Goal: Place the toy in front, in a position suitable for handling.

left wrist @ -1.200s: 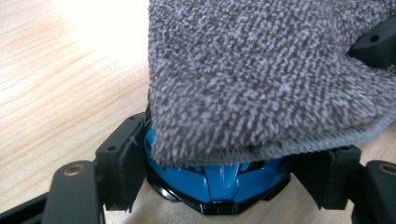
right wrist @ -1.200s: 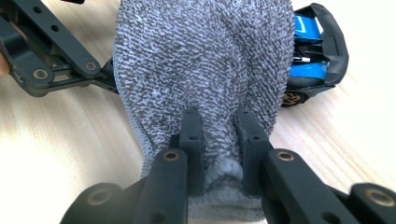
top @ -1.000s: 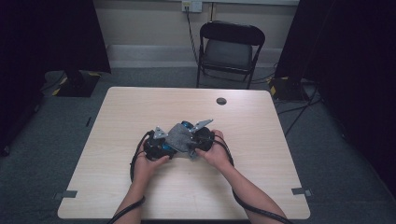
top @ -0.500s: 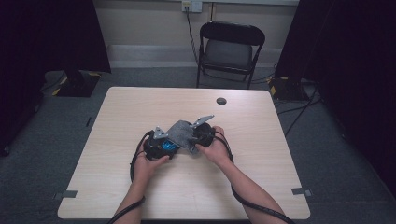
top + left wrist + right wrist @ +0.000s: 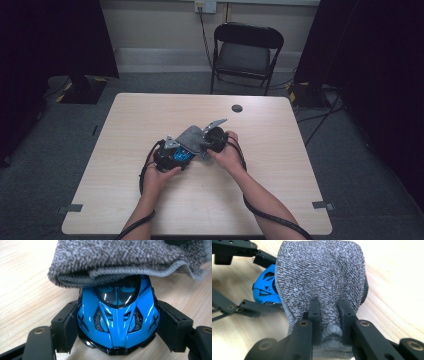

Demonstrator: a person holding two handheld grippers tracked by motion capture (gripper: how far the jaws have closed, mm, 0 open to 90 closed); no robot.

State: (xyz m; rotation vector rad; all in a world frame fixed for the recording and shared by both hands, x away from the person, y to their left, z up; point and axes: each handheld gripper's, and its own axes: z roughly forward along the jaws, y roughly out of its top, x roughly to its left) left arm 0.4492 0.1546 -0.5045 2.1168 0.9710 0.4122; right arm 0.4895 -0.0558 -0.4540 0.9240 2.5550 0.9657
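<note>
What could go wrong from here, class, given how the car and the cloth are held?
1. The left gripper clamps the glossy blue car only at its sides, so rubbing may twist or squeeze it loose.
2. The right gripper pinches just a bunched fold of the grey cloth, which could slip free.
3. The cloth covers the car's far end, hiding the part being wiped.

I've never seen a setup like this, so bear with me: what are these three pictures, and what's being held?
A person sits at a wooden table with hand-held tongs in each hand. The high view looks down from above; the other two come from cameras riding on each tool. The left tongs grip a blue toy car by its sides. The right tongs pinch a grey cloth that is draped over part of the car. A small dark disc lies farther off on the table, near a folding chair.
</note>
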